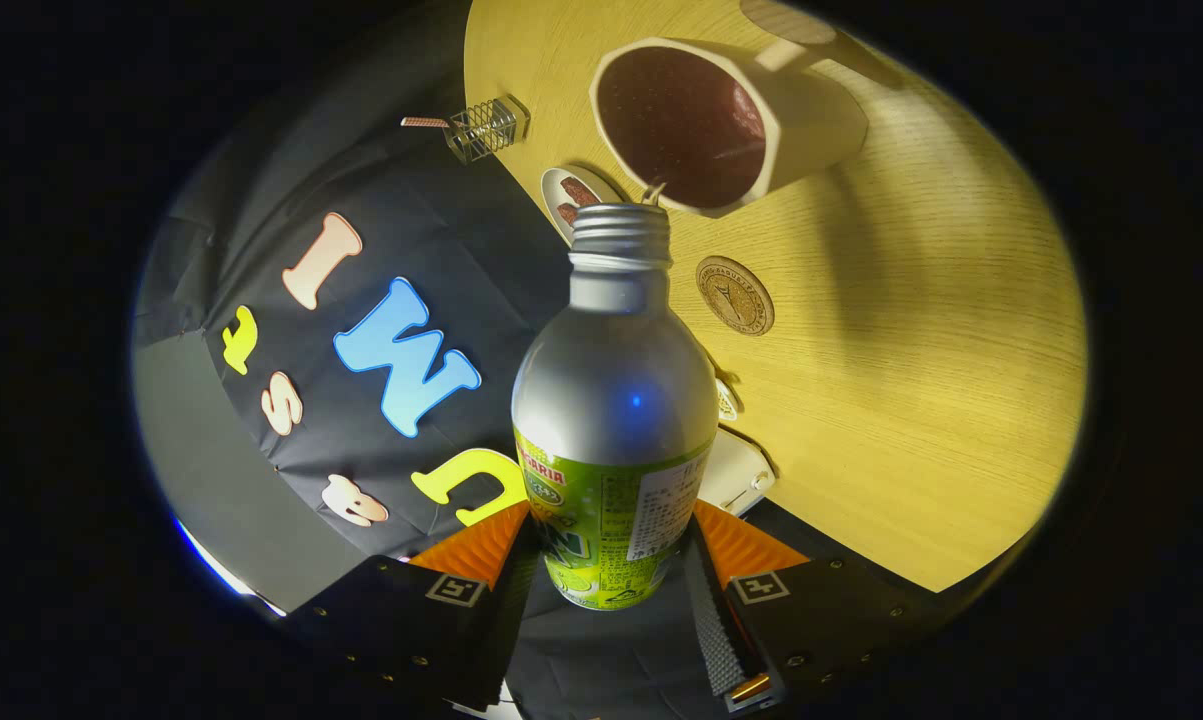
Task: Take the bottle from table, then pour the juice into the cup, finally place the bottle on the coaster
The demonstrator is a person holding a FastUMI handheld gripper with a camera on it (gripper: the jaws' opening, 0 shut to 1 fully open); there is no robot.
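Gripper view: the gripper [611, 560] has its 2 fingers pinching the silver metal bottle with a green label [613, 420], tilted so its open neck sits at the rim of the cream angular mug [721, 120] (dark juice already inside). The round brown coaster [734, 295] waits just beside.

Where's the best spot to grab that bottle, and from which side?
Around its wide labelled lower body, as now: the gripper comes from the base end with a finger on either side of the bottle. That part is broad and straight-sided; the shoulder tapers to a narrow neck, which must stay free over the cup.
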